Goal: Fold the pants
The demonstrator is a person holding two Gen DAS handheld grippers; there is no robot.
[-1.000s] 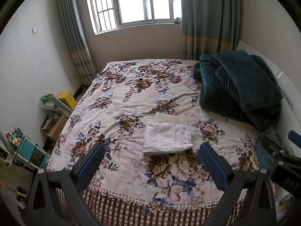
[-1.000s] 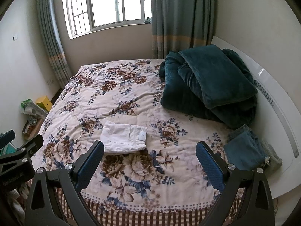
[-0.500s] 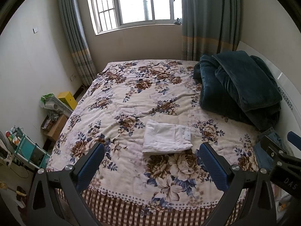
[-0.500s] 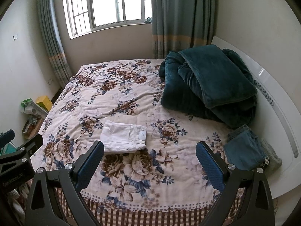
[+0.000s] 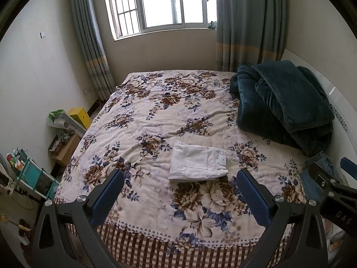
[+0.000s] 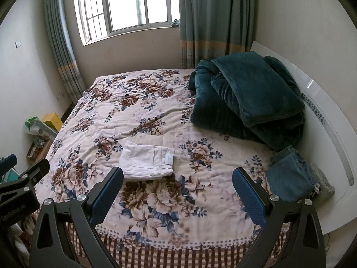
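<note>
Nothing has shifted since the earlier frames: white pants (image 5: 197, 164) lie folded in a flat stack near the bed's (image 5: 142, 201) foot edge. Both the left hand-held gripper (image 5: 179, 191) and right hand-held gripper (image 6: 177, 188) hover wide, empty. Soft, light cloth; best lifted by its folded edge.

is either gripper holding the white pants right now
No, the white pants lie folded on the bedspread, with the left gripper and right gripper both open.

I count one folded white pants (image 5: 197, 164), one teal blanket (image 6: 247, 98), one blue jeans pile (image 6: 289, 176) at the bed's (image 6: 138, 116) right edge.
</note>
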